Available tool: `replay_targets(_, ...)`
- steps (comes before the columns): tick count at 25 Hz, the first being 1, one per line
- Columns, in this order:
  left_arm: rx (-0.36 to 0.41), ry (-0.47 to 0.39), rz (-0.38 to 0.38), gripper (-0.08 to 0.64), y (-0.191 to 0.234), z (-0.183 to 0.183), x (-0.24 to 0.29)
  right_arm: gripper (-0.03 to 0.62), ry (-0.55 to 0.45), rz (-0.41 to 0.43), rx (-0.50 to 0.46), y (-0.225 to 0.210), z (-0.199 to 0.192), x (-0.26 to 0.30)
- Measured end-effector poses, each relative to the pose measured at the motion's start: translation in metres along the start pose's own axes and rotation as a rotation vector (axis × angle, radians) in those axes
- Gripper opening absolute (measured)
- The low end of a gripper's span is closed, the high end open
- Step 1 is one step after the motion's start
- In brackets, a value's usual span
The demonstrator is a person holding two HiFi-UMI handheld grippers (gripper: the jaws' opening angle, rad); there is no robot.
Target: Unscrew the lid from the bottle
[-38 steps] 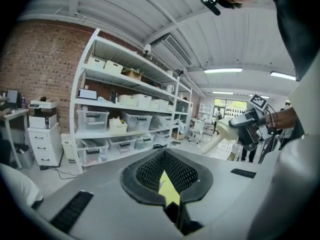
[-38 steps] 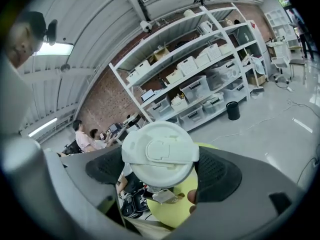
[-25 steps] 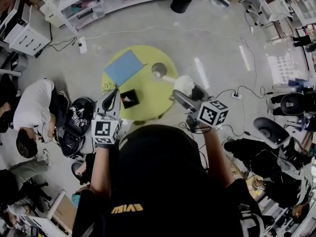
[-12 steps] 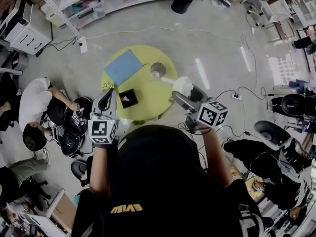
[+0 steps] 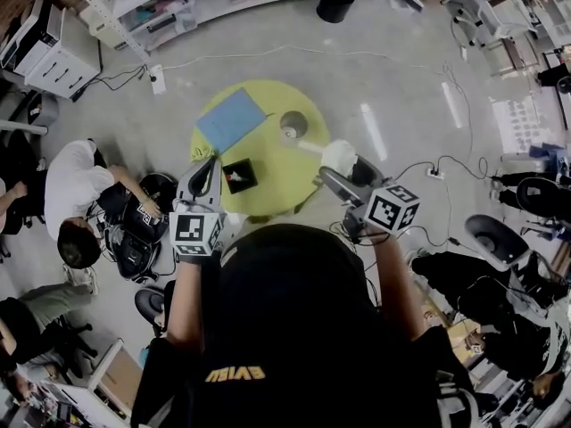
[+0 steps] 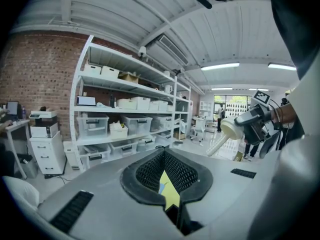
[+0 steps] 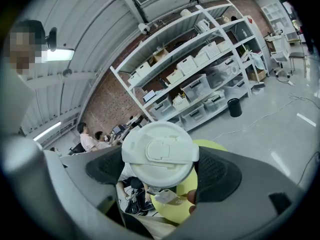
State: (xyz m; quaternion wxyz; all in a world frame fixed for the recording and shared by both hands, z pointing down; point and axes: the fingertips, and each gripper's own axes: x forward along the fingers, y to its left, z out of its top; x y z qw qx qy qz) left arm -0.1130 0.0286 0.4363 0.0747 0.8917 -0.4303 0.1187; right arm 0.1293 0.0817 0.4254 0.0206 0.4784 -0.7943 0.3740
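The lid [image 7: 159, 154] sits squarely between my right gripper's [image 5: 343, 169] jaws. They are clamped on its white rim from both sides, with the flip cap on its top facing my camera. It looks already free of the bottle [image 5: 292, 125]. In the left gripper view the lid hangs in the air, and a pale straw [image 6: 216, 145] slants down from it with its end loose. The grey bottle stands alone on the yellow round table [image 5: 277, 185], beyond the lid and apart from both of my jaws. From overhead the straw's tip points toward the bottle's mouth. My judgement is that what remains is carrying the lid clear. To do that well I should keep the squeeze even on the rim so the lid does not tip. I should also draw the straw up and away rather than sweep it sideways, since a swing could knock the unsteadied bottle. My left gripper [image 6: 167, 181] has its jaws pressed together on nothing, hanging above the table's near edge. It could move in to brace the bottle. A blue sheet [image 5: 230, 119] and a small black box [image 5: 238, 176] also lie on the table, off to the left.
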Motion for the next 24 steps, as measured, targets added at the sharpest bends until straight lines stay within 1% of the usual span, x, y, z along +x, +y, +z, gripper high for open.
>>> replay_targets(4, 0.001, -0.003, -0.011, 0.018, -0.009, 0.002, 0.005, 0.437, 0.000, 0.000, 0.001, -0.004, 0.001, -0.003)
replay_targets(9, 0.003, 0.005, -0.008, 0.018, -0.015, -0.005, -0.002, 0.437, 0.008, 0.007, -0.007, -0.003, -0.001, -0.004)
replay_targets(12, -0.005, 0.014, 0.020, 0.018, -0.005, -0.011, -0.009, 0.436, 0.015, 0.010, -0.009, 0.000, -0.003, -0.001)
replay_targets(15, -0.035, 0.018, 0.057, 0.018, 0.008, -0.016, -0.019, 0.436, 0.033, 0.014, -0.013, 0.004, -0.006, 0.003)
replay_targets(18, -0.054, 0.024, 0.077, 0.018, 0.014, -0.024, -0.025, 0.437, 0.048, 0.013, -0.019, 0.005, -0.010, 0.007)
replay_targets(20, -0.090, 0.034, 0.115, 0.018, 0.022, -0.040, -0.032, 0.437, 0.057, 0.017, -0.028, 0.010, -0.015, 0.012)
replay_targets(24, -0.262, 0.065, 0.244, 0.018, 0.054, -0.093, -0.057, 0.436, 0.087, 0.038, -0.069, 0.028, -0.031, 0.025)
